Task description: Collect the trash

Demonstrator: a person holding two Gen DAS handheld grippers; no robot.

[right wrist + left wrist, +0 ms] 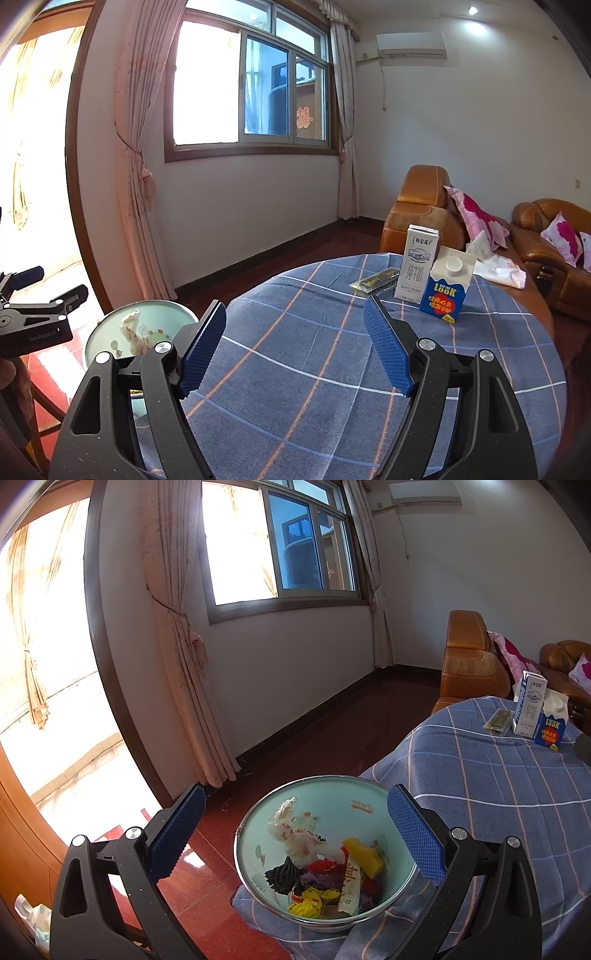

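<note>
A pale green bowl (354, 794) with a metal rim sits at the table's near left edge and holds several wrappers and crumpled scraps (321, 867). My left gripper (295, 830) is open and empty, hovering just above and in front of the bowl. My right gripper (293, 347) is open and empty over the blue checked tablecloth (332, 369). A white milk carton (417, 267), a blue LOOK carton (447, 290) and a flat green wrapper (375, 280) stand on the table's far side. The bowl also shows in the right wrist view (155, 317), at the left.
A crumpled white tissue (498, 271) lies at the table's far right edge. Brown leather sofas (417, 210) with pink cushions stand behind the table. A dark red floor (314, 738), curtains and a window wall lie to the left.
</note>
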